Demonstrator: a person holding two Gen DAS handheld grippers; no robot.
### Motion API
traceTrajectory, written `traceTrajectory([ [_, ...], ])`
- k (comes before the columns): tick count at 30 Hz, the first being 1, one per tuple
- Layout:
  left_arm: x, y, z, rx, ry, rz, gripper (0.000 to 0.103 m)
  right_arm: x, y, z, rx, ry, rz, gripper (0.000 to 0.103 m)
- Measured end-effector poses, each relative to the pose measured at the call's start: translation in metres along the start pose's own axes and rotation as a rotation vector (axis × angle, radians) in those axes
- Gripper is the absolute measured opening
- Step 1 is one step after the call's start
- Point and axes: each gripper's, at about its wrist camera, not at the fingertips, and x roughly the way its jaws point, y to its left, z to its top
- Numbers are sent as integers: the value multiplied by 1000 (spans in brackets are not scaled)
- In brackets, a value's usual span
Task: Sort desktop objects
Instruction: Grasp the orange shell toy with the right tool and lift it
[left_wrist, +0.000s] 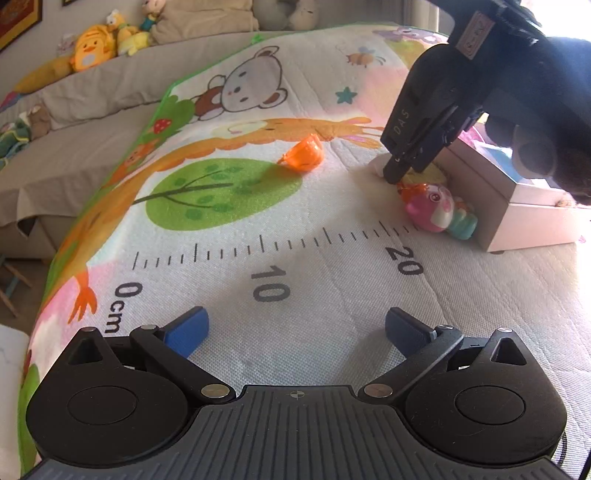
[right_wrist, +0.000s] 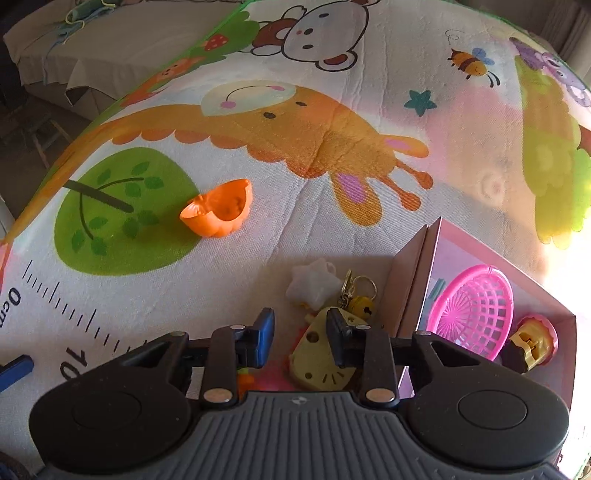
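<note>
Spread over the whole work area is a cartoon play mat (left_wrist: 295, 236) printed with a ruler scale, a green tree, a giraffe and a bear, with a grey-covered sofa (left_wrist: 92, 122) and plush toys (left_wrist: 92, 48) beyond it.

Nearest to me, the left gripper (left_wrist: 296, 332) hovers low over the mat near the printed "10", its blue-padded fingers spread wide with nothing between them.

Further in, the right gripper (right_wrist: 300, 332) points down at a small cluster of trinkets just beside the pink box (right_wrist: 417, 280). Its fingers are partly closed; the right one lies over the yellow cheese-shaped toy (right_wrist: 314, 354), but I cannot tell whether they are actually gripping it. Touching that toy on its far side are a white star-shaped piece (right_wrist: 314, 288) and a gold bell on a key ring (right_wrist: 360, 299). In the left wrist view a pink and mint squishy figure (left_wrist: 436, 210) lies against the box wall, just below the right gripper's tip.

Inside the box sit a pink plastic basket (right_wrist: 476, 310) tilted on edge and a round pink and gold item (right_wrist: 532, 339) beside it.

Farther off, well apart from the cluster, an orange plastic shell (right_wrist: 218, 212) rests open side up at the edge of the printed tree.
</note>
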Motion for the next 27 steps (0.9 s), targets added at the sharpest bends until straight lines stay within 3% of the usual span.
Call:
traceTrajectory([
  [5,0,0,0,-1,-1,0,103,-22,12,-25,-23,82,177,29],
  [9,0,0,-1,0,-1,1,103,-49,15,-20,-58,-43,213,33],
  [12,-1,0,-1,0,-1,0,103,-46,2,10,37,-107,229,49],
  [13,-1,0,-1,0,-1,-1,103,-39,-2,20,71,-120,223,58],
  [14,-1,0,-1,0,-1,0,103,-31,-4,30,104,-130,212,74],
  [16,0,0,-1,0,-2,0,103,-12,-7,46,156,-138,208,90],
  [22,-1,0,-1,-1,-3,0,103,44,8,77,146,-95,196,89],
  [24,-1,0,-1,-1,-3,1,103,51,13,76,133,-65,213,68],
  [25,-1,0,-1,0,-3,1,103,52,15,74,117,-47,234,50],
  [27,-1,0,-1,0,-3,2,103,43,16,65,108,-63,229,45],
])
